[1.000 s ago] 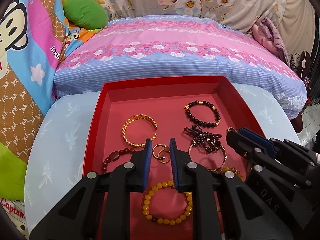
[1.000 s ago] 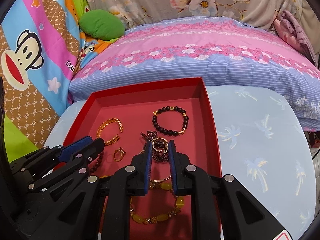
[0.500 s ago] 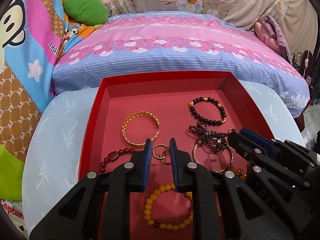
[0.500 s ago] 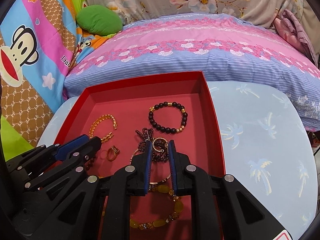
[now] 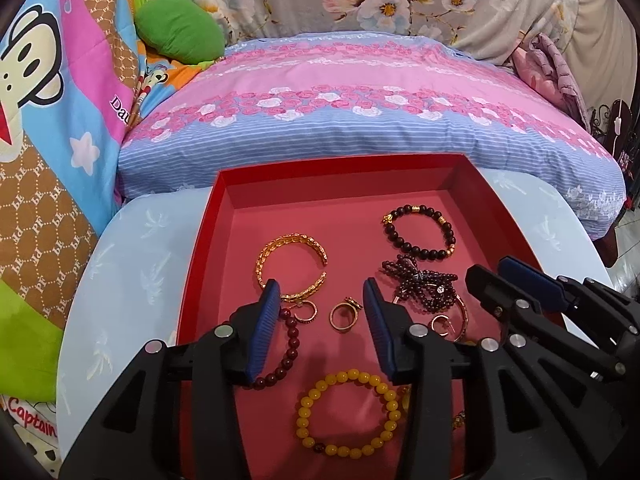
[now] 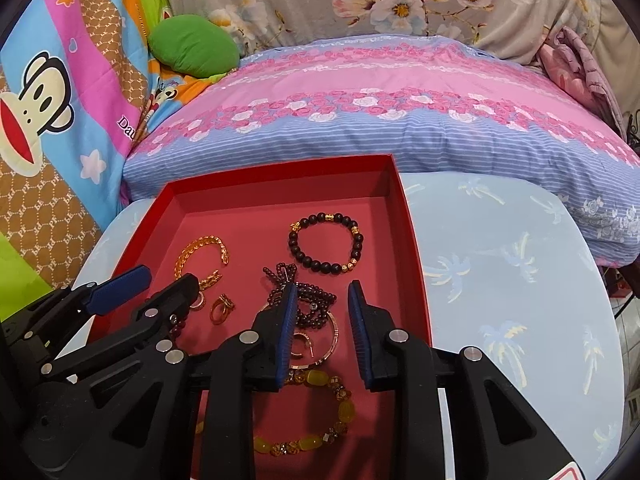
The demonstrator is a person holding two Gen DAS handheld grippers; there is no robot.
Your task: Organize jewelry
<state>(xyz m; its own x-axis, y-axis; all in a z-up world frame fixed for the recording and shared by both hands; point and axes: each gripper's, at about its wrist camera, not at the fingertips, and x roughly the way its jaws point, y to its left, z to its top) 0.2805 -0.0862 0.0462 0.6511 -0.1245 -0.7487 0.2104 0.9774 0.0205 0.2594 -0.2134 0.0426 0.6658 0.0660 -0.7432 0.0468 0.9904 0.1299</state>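
2 close downward views, shared tray (image 5: 208,216)

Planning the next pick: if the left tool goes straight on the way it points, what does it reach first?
Probably the gold ring, which lies on the red tray floor between the tips of the left tool. Its jaws are opening with nothing gripped. Depth is unclear, so the tips may straddle the ring and meet the floor.

tray (image 5: 208,240): 1 | bracelets (image 5: 418,232): 7 | rings (image 5: 344,316): 1 | earrings (image 5: 306,311): 2
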